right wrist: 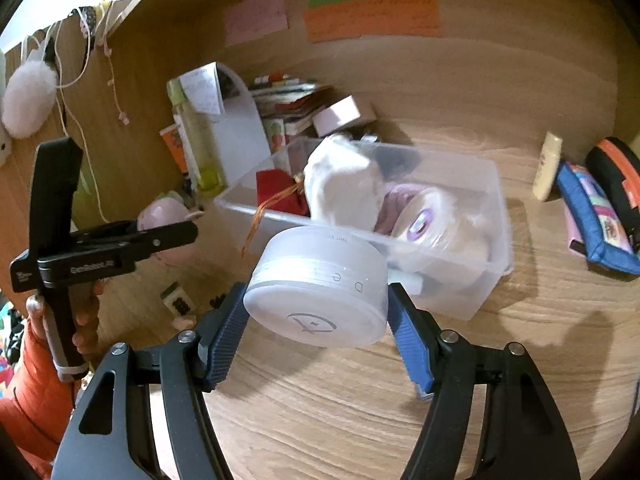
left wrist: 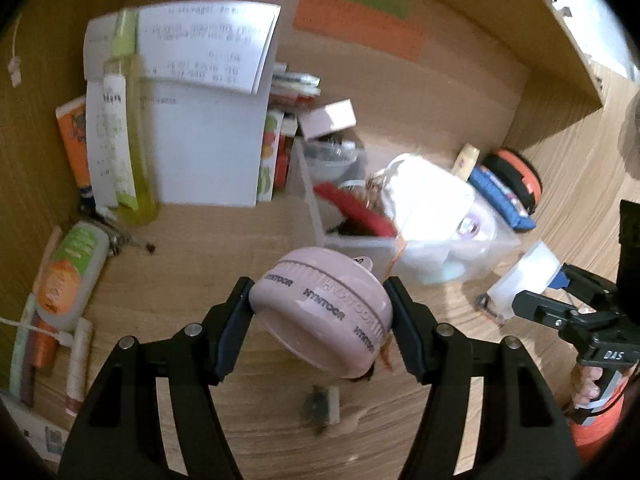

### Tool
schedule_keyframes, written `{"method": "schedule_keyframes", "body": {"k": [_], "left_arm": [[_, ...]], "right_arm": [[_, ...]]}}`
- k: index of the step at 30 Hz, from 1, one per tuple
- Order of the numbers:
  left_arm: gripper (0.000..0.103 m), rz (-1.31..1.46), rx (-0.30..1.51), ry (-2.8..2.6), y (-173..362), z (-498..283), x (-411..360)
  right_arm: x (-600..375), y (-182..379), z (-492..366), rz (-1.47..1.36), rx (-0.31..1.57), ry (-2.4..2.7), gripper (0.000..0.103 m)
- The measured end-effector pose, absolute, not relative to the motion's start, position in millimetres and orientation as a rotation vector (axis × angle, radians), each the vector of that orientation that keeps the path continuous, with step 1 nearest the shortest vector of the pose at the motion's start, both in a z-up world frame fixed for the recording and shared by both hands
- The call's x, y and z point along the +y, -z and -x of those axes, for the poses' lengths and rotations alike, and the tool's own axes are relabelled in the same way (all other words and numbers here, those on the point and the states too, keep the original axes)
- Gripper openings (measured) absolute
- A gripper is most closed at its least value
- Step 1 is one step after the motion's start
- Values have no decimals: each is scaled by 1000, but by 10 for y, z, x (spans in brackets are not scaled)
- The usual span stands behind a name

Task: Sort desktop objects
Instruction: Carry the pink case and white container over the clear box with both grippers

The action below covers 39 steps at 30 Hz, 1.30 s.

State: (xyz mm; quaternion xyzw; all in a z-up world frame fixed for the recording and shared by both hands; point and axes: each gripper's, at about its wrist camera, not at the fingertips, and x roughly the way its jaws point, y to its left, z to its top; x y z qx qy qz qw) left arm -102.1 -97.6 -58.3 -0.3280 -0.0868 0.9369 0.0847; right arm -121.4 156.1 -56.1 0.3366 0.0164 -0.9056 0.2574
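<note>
The left gripper (left wrist: 320, 312) clamps a squat round pink jar (left wrist: 322, 314); the right gripper (right wrist: 316, 308) clamps a frosted white round jar (right wrist: 320, 292). Both jars hang above the wooden desk (right wrist: 360, 400). The clear plastic bin (right wrist: 472, 296) lies just beyond, nearer the right gripper.

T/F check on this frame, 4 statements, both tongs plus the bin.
1. The left tongs grip a pink round jar. True.
2. The right tongs are empty. False: they clamp a white round jar.
3. The clear plastic bin is empty. False: it holds a red pouch, white cloth and other items.
4. Orange and green notes are stuck on the wooden back panel. True.
</note>
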Motion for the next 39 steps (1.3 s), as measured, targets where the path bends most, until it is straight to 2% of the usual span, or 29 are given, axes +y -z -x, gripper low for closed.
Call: {"method": "schedule_keyframes", "body": {"k": [12,27,39], "left_arm": [[65,838,-209,-2819,130,1184,-819],[65,788,-212,-2797,-115,1675,-604],[65,924,-305,-2773,247,2161,-658]], "right_arm": [[1834,239,1373,-833,22,2539,65],[1967,26,1881,-811,20,2602,65],[1700,317,2286,-898,38,2582,65]]}}
